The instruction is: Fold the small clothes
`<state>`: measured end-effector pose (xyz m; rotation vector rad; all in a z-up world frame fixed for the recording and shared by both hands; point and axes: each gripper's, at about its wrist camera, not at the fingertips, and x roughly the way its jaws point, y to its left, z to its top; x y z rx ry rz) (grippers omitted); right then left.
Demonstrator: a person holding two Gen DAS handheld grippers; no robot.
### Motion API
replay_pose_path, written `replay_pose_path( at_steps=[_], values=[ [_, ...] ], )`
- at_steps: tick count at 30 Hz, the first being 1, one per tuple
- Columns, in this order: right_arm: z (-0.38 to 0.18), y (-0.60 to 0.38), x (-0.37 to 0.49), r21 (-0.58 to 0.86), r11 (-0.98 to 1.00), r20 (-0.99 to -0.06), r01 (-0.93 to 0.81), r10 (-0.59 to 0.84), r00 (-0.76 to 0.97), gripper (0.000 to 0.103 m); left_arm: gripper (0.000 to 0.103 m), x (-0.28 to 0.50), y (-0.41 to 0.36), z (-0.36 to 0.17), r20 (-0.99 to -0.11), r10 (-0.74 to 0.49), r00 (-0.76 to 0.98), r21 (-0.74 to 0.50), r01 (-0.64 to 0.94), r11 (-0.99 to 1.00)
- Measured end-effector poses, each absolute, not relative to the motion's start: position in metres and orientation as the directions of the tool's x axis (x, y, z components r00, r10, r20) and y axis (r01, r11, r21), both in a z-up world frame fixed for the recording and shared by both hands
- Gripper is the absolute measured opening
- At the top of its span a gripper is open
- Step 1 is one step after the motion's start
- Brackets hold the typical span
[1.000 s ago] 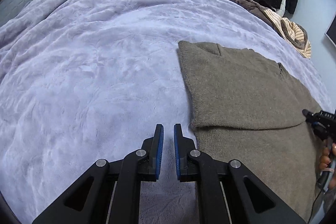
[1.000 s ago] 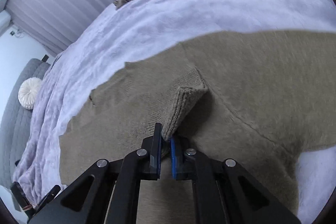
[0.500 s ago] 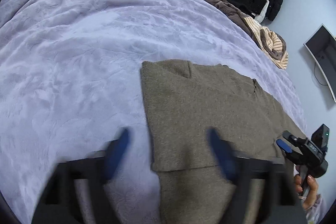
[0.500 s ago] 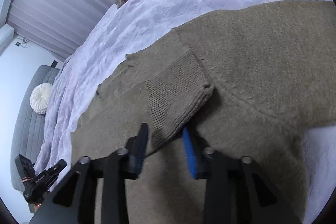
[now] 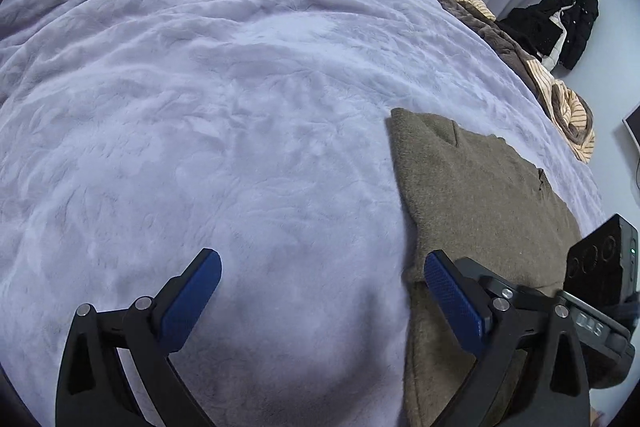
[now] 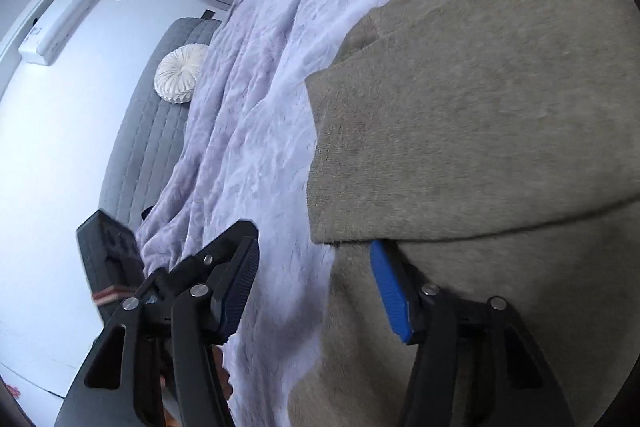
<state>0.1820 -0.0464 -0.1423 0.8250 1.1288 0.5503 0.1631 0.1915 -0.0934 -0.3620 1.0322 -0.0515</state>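
— What has changed in the last second?

— Both tools have let go. The left gripper (image 5: pixel 320 261) was pressed together over bare blanket (image 5: pixel 240 107); now its fingers are spread as wide as they go, with nothing pinched. One finger hangs over the blanket and the other over the sweater (image 5: pixel 480 195), at its left edge.

— And the right one?

— The right gripper (image 6: pixel 310 239) was pinching a ribbed cuff. It has released that and swung across to the sweater's left side (the cuff is out of its view now). Its jaws are closing again. The sweater's left edge lies between them, but the pads do not press on it yet. The blue pad (image 6: pixel 390 291) sits just at the hem of the folded-over layer (image 6: pixel 480 147).

— Where does the sweater lie?

— Flat on the blanket, toward the bed's right edge as the left wrist view shows it, well short of the heap of striped clothes (image 5: pixel 560 95) along that edge.

— So what does it mean for the fold?

— I judge the sleeve fold finished and laid down. Both tools now gather at the same left edge, which suggests the next fold starts there. The risk is that a shallow bite takes only the top layer.
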Motion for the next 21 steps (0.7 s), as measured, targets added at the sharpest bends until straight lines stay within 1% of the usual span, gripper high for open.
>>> replay_pose_path(
  at_steps=[1,2,5,7,10,11,13,14,15,16,17,19,21],
  values=[
    [-0.144,-0.041,0.184,0.802,0.597,-0.567,0.028,0.744,0.352,0.023,0.102,0.160,0.196,-0.093,-0.826,-0.210,0.524,-0.324,-0.135,0.936],
    [-0.144,-0.036,0.186,0.799,0.600,-0.569,0.033,0.738,0.362,0.006,0.102,0.157,0.201,-0.092,-0.821,-0.212,0.531,-0.334,-0.144,0.932],
    [-0.142,-0.020,0.186,0.785,0.619,-0.575,-0.001,0.730,0.369,0.006,0.102,0.155,0.209,-0.092,-0.808,-0.226,0.545,-0.368,-0.167,0.915],
    [-0.155,-0.010,0.187,0.742,0.671,-0.634,0.001,0.700,0.329,0.006,0.102,0.159,0.206,-0.096,-0.818,-0.234,0.526,-0.375,-0.179,0.910],
    [-0.158,-0.023,0.180,0.767,0.641,-0.617,0.015,0.732,0.288,0.007,0.102,0.164,0.191,-0.097,-0.824,-0.228,0.519,-0.356,-0.160,0.921],
    [-0.151,-0.028,0.176,0.754,0.656,-0.632,-0.003,0.727,0.269,0.008,0.102,0.167,0.185,-0.097,-0.827,-0.207,0.523,-0.329,-0.150,0.933],
    [-0.131,-0.048,0.165,0.706,0.705,-0.665,-0.058,0.690,0.286,0.015,0.102,0.174,0.169,-0.094,-0.827,-0.169,0.536,-0.270,-0.116,0.956],
    [-0.122,-0.065,0.159,0.684,0.727,-0.675,-0.066,0.665,0.320,0.025,0.102,0.178,0.161,-0.093,-0.826,-0.167,0.539,-0.254,-0.092,0.963],
    [-0.115,-0.086,0.154,0.668,0.742,-0.681,-0.051,0.639,0.358,0.041,0.102,0.181,0.152,-0.092,-0.824,-0.167,0.542,-0.242,-0.070,0.968],
    [-0.107,-0.117,0.148,0.652,0.758,-0.689,-0.001,0.593,0.415,0.048,0.102,0.185,0.143,-0.093,-0.824,-0.163,0.543,-0.226,-0.051,0.973],
    [-0.103,-0.143,0.141,0.638,0.768,-0.697,0.055,0.546,0.465,0.051,0.102,0.188,0.135,-0.095,-0.827,-0.152,0.541,-0.203,-0.035,0.979],
    [-0.096,-0.196,0.130,0.591,0.786,-0.728,0.184,0.421,0.541,0.051,0.102,0.194,0.121,-0.101,-0.843,-0.127,0.523,-0.160,-0.018,0.987],
    [-0.095,-0.246,0.119,0.548,0.771,-0.758,0.323,0.295,0.582,0.051,0.102,0.198,0.113,-0.107,-0.854,-0.131,0.503,-0.162,-0.019,0.987]
  ],
)
